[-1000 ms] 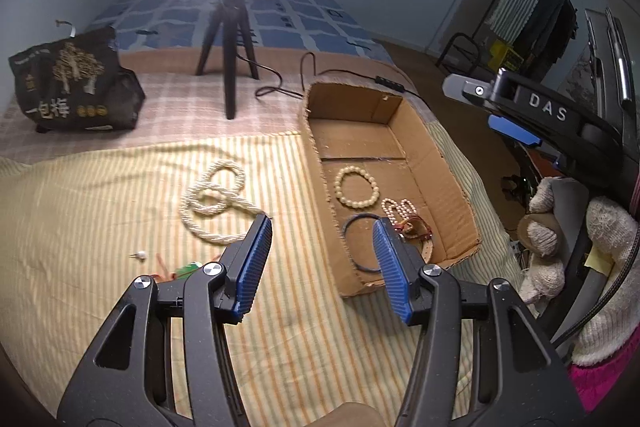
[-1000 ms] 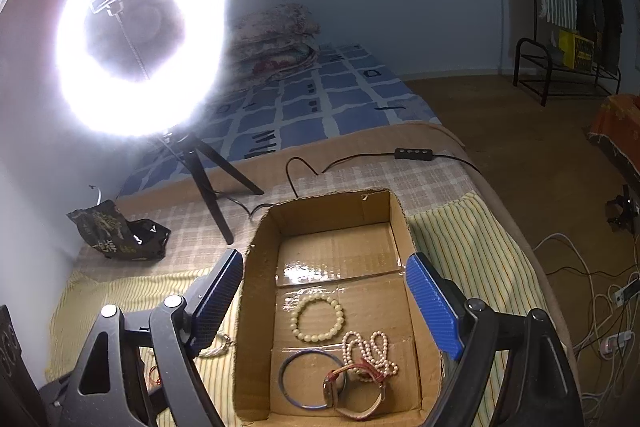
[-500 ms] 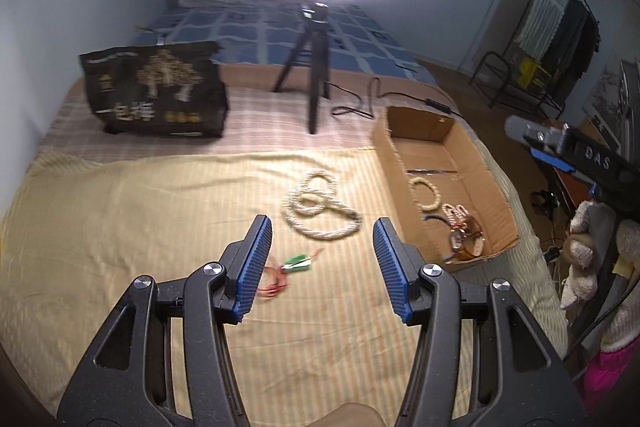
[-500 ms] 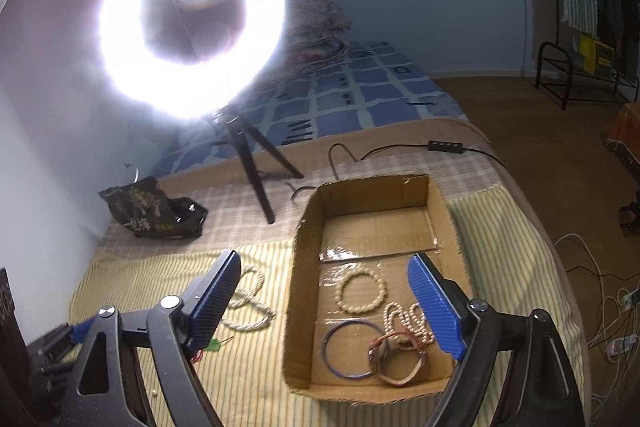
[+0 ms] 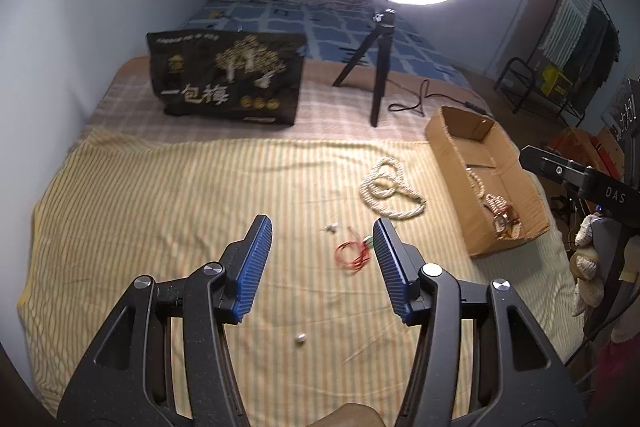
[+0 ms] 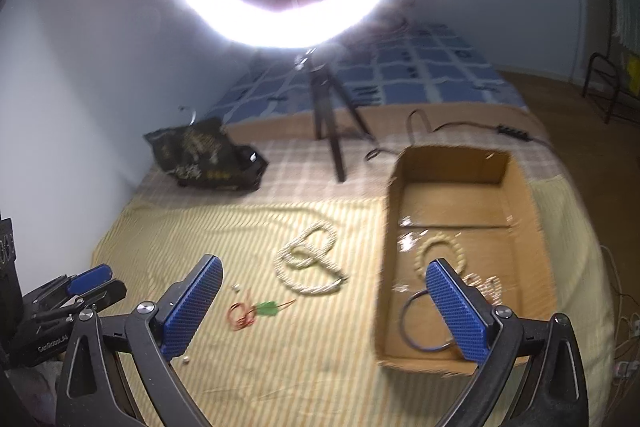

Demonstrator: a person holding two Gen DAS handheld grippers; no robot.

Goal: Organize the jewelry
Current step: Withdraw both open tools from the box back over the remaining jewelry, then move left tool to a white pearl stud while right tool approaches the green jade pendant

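A cardboard box (image 5: 452, 143) (image 6: 390, 227) sits at the right of the striped cloth and holds a beaded bracelet (image 6: 440, 253), a dark bangle (image 6: 412, 319) and pearl strands (image 5: 502, 217). On the cloth lie a long white bead necklace (image 5: 390, 191) (image 6: 310, 267), a red cord with a green pendant (image 5: 354, 253) (image 6: 256, 311), a small earring (image 5: 331, 227) and a loose pearl (image 5: 300, 337). My left gripper (image 5: 322, 267) is open and empty, above the cloth near the red cord. My right gripper (image 6: 324, 307) is open and empty, over the cloth beside the box.
A ring light on a black tripod (image 5: 376, 75) (image 6: 328, 115) stands behind the cloth, its cable (image 6: 460, 127) running right. A black printed bag (image 5: 228, 79) (image 6: 204, 155) sits at the back left. The bed edge drops off past the box.
Both grippers have swung left, away from the box. The left view now centres on the cloth with the red cord and loose pearl. Both stayed open and empty.
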